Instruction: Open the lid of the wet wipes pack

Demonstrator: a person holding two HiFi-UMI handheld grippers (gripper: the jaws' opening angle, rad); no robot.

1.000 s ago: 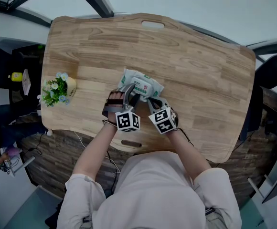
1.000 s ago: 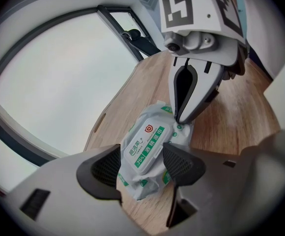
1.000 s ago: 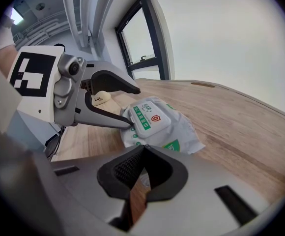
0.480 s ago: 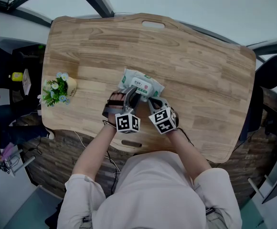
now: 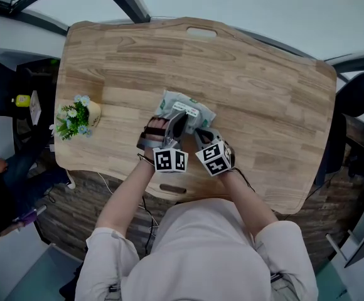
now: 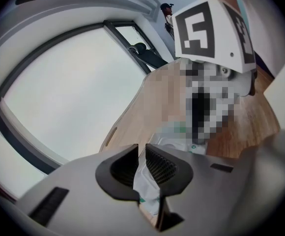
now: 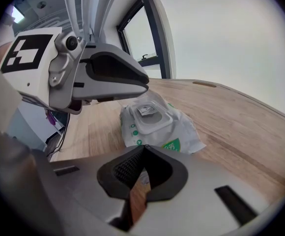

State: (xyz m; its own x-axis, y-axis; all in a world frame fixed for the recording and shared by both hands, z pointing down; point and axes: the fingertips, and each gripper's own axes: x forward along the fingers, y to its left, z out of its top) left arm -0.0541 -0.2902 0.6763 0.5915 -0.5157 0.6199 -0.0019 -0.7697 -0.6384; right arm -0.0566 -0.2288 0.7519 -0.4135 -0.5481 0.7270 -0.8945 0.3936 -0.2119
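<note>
Left gripper [image 6: 143, 156]: jaws have just been closing and are now standing narrow, nipping a thin white piece of the wet wipes pack [image 5: 187, 108]. I can't tell whether it's film or the lid's lip. Right gripper [image 7: 144, 147]: jaws are sitting together right at the pack's near edge, and I can't tell if any film is caught.

Pack is lying flat on the tabletop [image 5: 263, 93], off to the side of the flower pot [image 5: 91, 113], toward the tabletop's middle and apart from the pot.

Handling, my guess: it's a light, squashy pouch with slick, crinkly film, so it'll be sliding or lifting with the lid unless it's pinned down. The lid [image 7: 151, 115] looks like the only stiff part, a flip cap. I'm planning to take it by its free lip, not the film, and steady the pouch at an end seal.

Looks: white wrinkled film with green print, and a white rounded lid on top carrying a small label. It's looking flat and not yet open.
</note>
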